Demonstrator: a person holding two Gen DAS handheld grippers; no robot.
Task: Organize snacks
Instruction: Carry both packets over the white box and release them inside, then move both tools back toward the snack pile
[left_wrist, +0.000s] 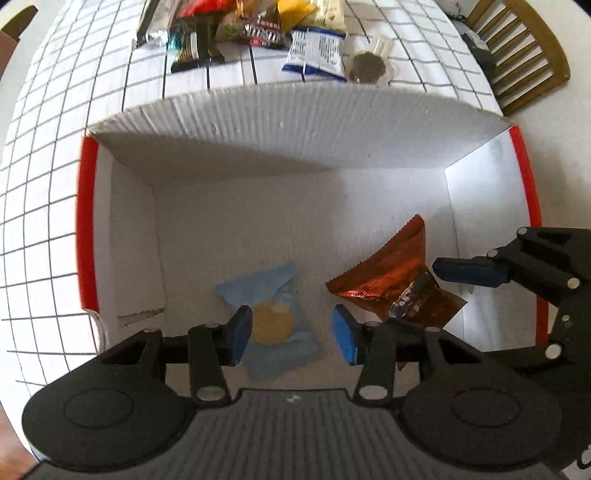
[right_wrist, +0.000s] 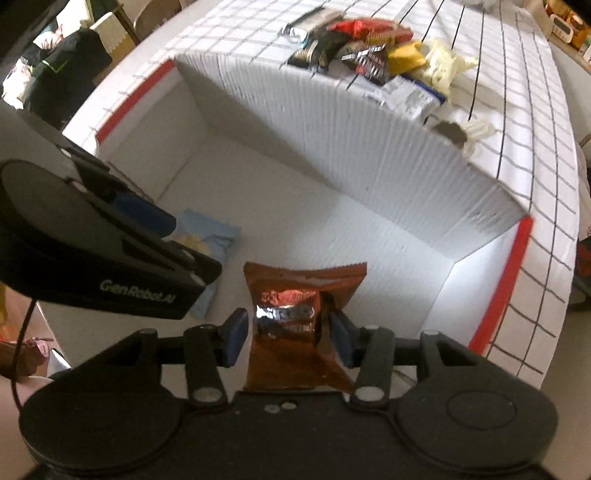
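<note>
I look down into a white corrugated box (left_wrist: 295, 122) (right_wrist: 369, 155) with red end edges. A light blue packet (left_wrist: 273, 295) showing a round yellow biscuit lies on the box floor between the fingers of my left gripper (left_wrist: 291, 334). That gripper is open, and its right pad stands clear of the packet. An orange-brown foil packet (right_wrist: 295, 295) (left_wrist: 384, 273) rests on the floor beside the blue one. My right gripper (right_wrist: 288, 336) straddles it, open, with the pads close alongside. One right finger (left_wrist: 469, 273) shows in the left wrist view.
Beyond the far wall, a pile of mixed snack packets (left_wrist: 255, 29) (right_wrist: 369, 48) lies on the white grid tablecloth (left_wrist: 55, 147). A dark round biscuit in clear wrap (left_wrist: 367, 66) (right_wrist: 452, 134) sits at the pile's right end. A wooden chair (left_wrist: 524, 55) stands behind the table.
</note>
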